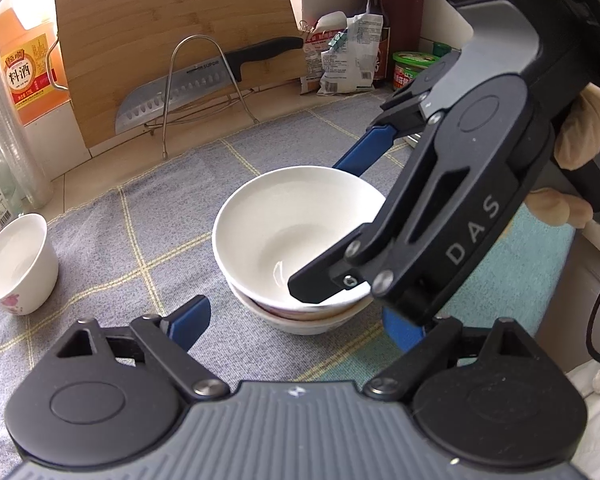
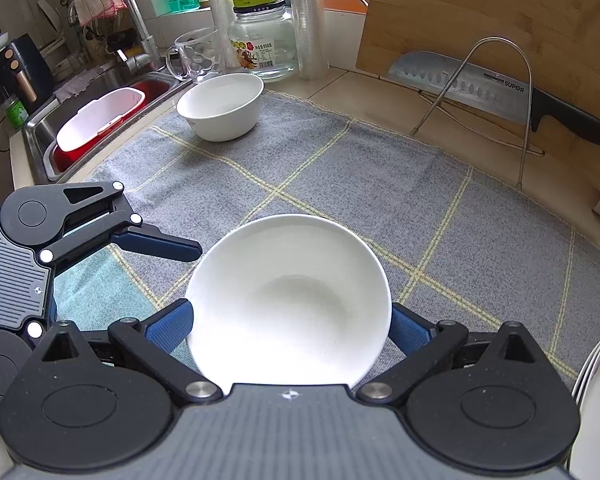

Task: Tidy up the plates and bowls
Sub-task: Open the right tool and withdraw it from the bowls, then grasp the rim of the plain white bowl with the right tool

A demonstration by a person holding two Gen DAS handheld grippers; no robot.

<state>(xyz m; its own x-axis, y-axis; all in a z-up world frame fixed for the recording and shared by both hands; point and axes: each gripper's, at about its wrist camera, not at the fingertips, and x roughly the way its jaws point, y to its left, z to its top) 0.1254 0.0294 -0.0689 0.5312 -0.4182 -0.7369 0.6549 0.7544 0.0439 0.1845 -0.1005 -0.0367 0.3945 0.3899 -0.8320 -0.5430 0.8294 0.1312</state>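
Bowls sit stacked on the counter between the spread fingers of the right gripper, which pinches nothing.

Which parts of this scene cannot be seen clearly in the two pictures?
- Lower white bowl under the top white ceramic bowl: left wrist view shows only its outer edge; its inside is covered.
- Stack of plates: cut off by the right edge of the right wrist view, so the count is unclear.
- Right gripper: in the left wrist view its black body hides the bowl's right rim.
- Steel sink: its bottom is hidden by a white tub.
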